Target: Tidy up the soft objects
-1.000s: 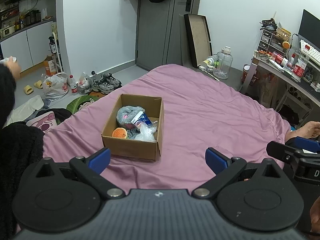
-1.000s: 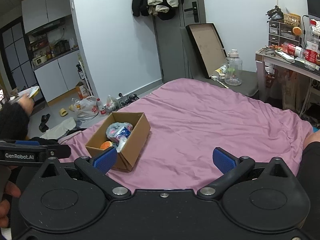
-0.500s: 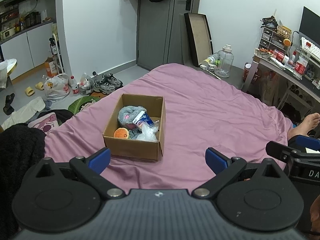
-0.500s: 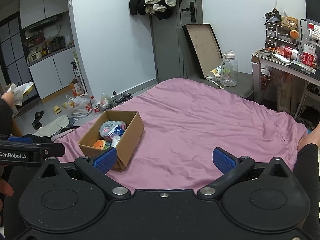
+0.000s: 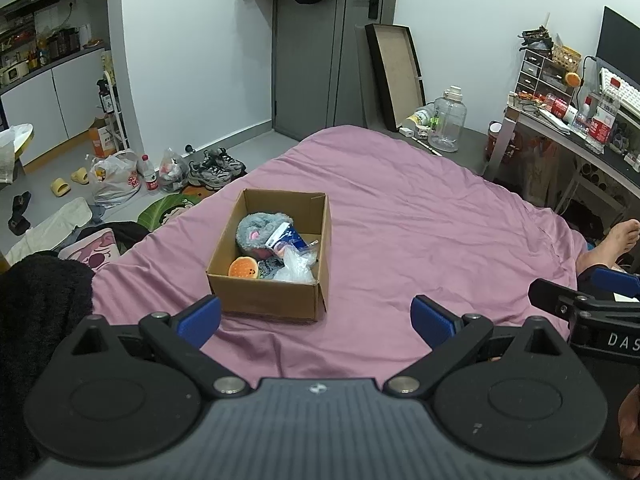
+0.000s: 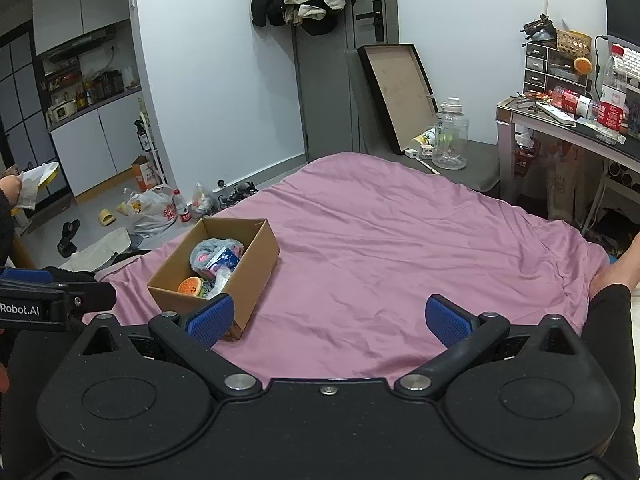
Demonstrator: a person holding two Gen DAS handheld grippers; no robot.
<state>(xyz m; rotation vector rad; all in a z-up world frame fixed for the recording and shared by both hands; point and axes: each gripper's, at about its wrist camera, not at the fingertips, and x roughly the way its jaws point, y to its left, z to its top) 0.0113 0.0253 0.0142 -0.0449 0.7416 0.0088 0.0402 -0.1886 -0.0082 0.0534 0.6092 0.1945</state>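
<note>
An open cardboard box [image 5: 272, 298] [image 6: 256, 258] sits on the pink bedsheet [image 5: 420, 220] [image 6: 400, 240], left of centre. Inside lie a grey fluffy plush [image 5: 258, 230] [image 6: 208, 251], an orange round plush [image 5: 243, 269] [image 6: 190, 286], a blue-and-white packet [image 5: 286, 238] [image 6: 225, 258] and a clear plastic bag [image 5: 298, 266]. My left gripper [image 5: 316, 322] is open, held above the near edge of the bed just short of the box. My right gripper [image 6: 326, 318] is open too, to the right of the box. Neither holds anything.
Floor clutter lies left of the bed: plastic bags [image 5: 116, 178], sneakers [image 5: 216, 168], slippers [image 5: 66, 182]. A desk [image 6: 568, 128] stands at the right and a big water jug [image 5: 450, 124] beyond the bed. A bare foot [image 5: 612, 242] rests at the bed's right edge. A dark fuzzy sleeve [image 5: 36, 308] is at left.
Both views shift only slightly. The hand holding a white item at far left has drawn back out of the left wrist view. Both grippers stay open.
</note>
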